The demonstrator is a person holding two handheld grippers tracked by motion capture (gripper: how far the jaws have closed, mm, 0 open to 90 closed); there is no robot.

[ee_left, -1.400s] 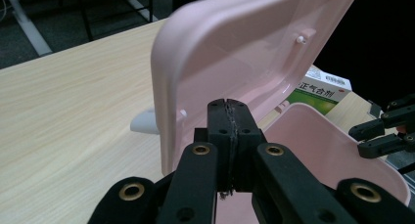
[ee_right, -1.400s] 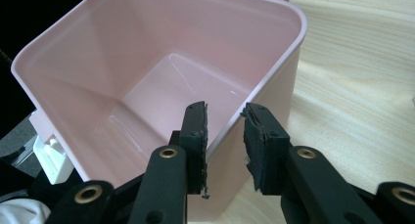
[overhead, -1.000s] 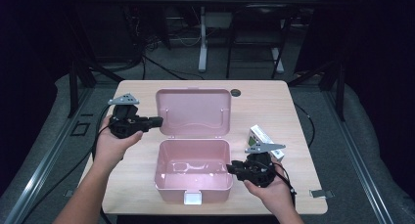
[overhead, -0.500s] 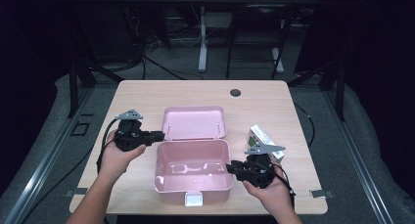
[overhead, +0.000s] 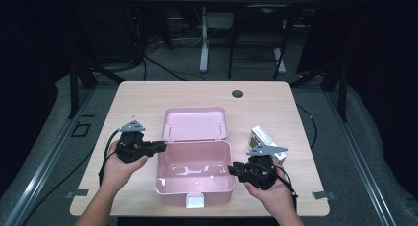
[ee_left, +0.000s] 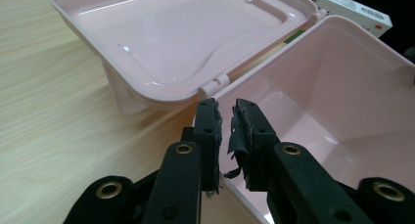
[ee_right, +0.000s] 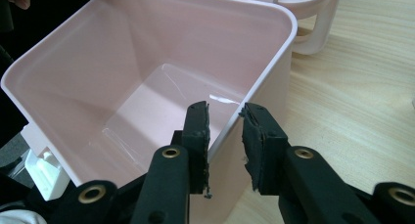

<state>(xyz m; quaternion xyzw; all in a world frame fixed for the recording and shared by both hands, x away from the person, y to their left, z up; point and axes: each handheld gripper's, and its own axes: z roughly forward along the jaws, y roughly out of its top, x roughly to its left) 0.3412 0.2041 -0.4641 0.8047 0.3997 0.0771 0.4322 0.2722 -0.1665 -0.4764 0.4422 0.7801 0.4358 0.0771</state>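
I'm looking down on a pale wooden table (overhead: 148,95) in a dim room with dark stands and cables behind it. The pink box (overhead: 192,190) sits at the near middle of the table, empty, with its white latch (overhead: 195,202) facing me. Its lid (overhead: 194,123) is thrown fully back on the far side and rests tilted on the wood.

My left gripper (overhead: 161,146) is at the box's far left corner, just by the hinge. Its jaws have just been opening and now stand a narrow slit apart with nothing between them. The lid looks released, so I take the opening step as done.

My right gripper (overhead: 230,169) straddles the right wall. One jaw is inside and one outside, and I see a gap at the outer pad, so it's steadying rather than clamping.

A small white carton (overhead: 261,136) lies just right of the box, beyond that hand. I judge loading comes next. The right gripper must lift clear of the wall, swing to the carton, spread wider than it and close squarely on its sides.
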